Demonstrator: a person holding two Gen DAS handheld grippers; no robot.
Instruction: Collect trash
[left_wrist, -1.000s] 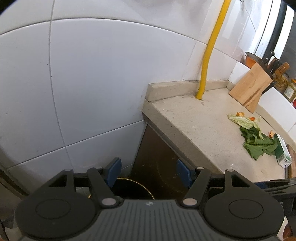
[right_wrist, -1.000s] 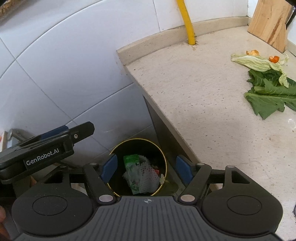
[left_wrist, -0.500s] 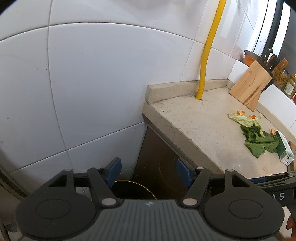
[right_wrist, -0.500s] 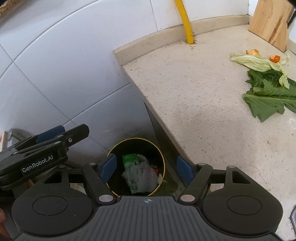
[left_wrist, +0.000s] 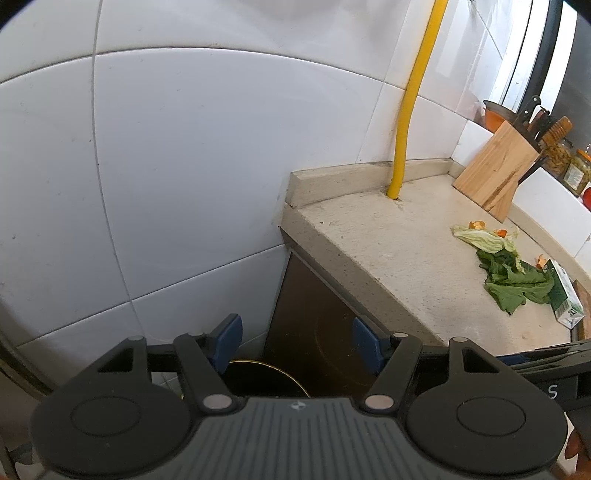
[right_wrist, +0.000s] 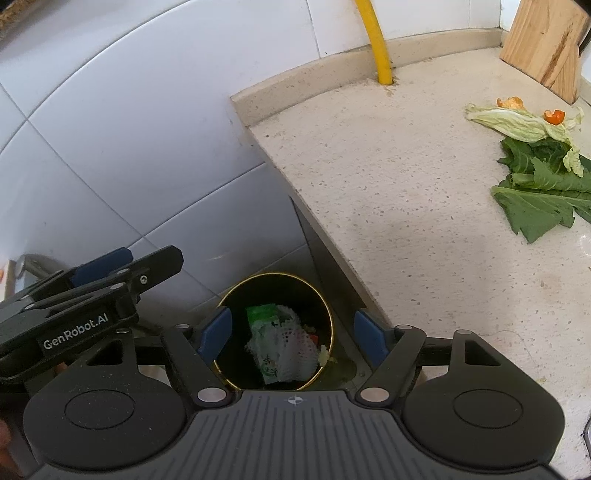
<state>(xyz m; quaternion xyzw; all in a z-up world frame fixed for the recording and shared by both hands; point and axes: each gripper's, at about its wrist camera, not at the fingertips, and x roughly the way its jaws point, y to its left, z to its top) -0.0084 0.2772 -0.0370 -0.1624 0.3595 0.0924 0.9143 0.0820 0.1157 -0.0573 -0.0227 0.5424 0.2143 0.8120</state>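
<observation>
My right gripper (right_wrist: 291, 334) stands open above a black trash bin with a gold rim (right_wrist: 330, 314) on the floor beside the counter. Nothing is between its blue pads (right_wrist: 216, 332). Inside the bin lie a green packet (right_wrist: 262, 314) and a white foam net (right_wrist: 291, 347). My left gripper (left_wrist: 295, 343) is open and empty, just left of the right one, where it shows as (right_wrist: 147, 264); only the bin's rim (left_wrist: 273, 367) shows below it. On the counter lie green leaves (right_wrist: 543, 184), a pale lettuce leaf (right_wrist: 517, 122), orange peel (right_wrist: 552, 116) and a green-and-white carton (left_wrist: 565, 299).
The speckled stone counter (right_wrist: 388, 184) ends at a white tiled wall (left_wrist: 184, 166). A yellow pipe (left_wrist: 410, 103) rises from its back corner. A wooden knife block (left_wrist: 498, 173) and jars (left_wrist: 576, 173) stand at the far right. A dark cabinet side (left_wrist: 314, 325) drops beside the bin.
</observation>
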